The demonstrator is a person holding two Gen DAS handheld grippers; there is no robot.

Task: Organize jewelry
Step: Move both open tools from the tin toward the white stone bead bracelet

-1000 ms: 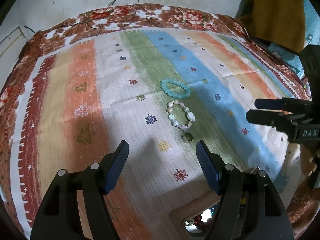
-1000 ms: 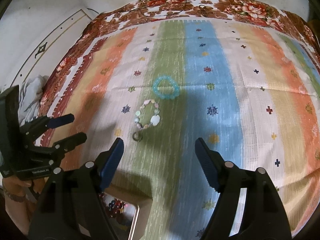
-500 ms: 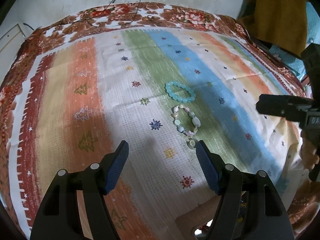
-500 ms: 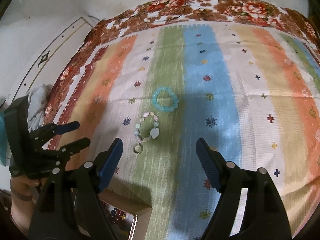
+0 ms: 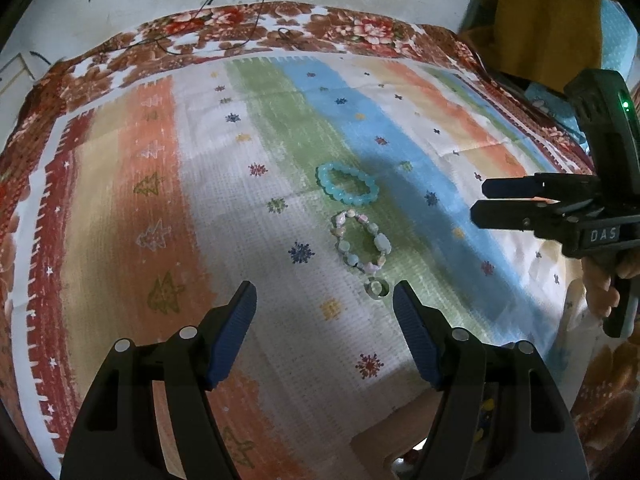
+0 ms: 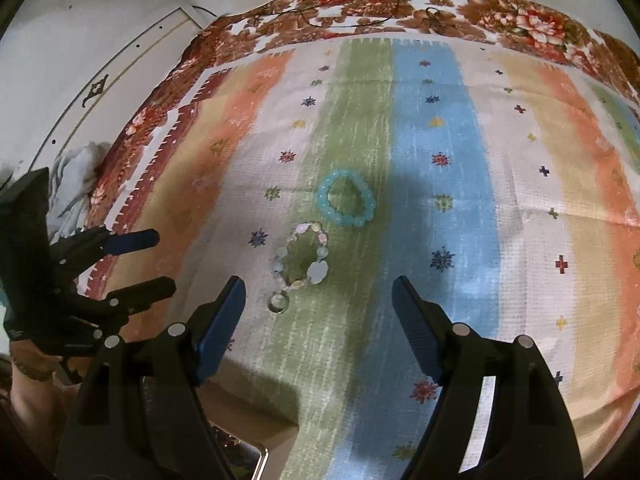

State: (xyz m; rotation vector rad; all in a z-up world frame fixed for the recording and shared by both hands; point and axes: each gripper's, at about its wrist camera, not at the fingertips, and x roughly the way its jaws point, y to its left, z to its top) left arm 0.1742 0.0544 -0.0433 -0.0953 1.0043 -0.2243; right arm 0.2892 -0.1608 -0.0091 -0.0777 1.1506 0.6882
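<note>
A turquoise bead bracelet (image 5: 347,188) (image 6: 346,202) lies on the striped cloth (image 5: 120,220). Just nearer lies a pastel stone bracelet (image 5: 362,245) (image 6: 302,259), and nearer still a small ring (image 5: 376,288) (image 6: 278,302). My left gripper (image 5: 324,336) is open and empty above the cloth, with the ring just beyond its right finger. My right gripper (image 6: 318,330) is open and empty, with the ring just beyond its left finger. Each gripper shows in the other's view, the right one (image 5: 478,200) and the left one (image 6: 164,262).
A wooden jewelry box (image 5: 404,432) (image 6: 248,420) with beads inside sits at the near edge under the grippers. A black cable (image 6: 360,12) lies at the cloth's far border. A yellow cloth (image 5: 540,12) hangs at the back right.
Both grippers have drifted back and lifted slightly, so the jewelry sits a little farther from the fingertips. Nothing on the cloth has moved. Both stay open.
</note>
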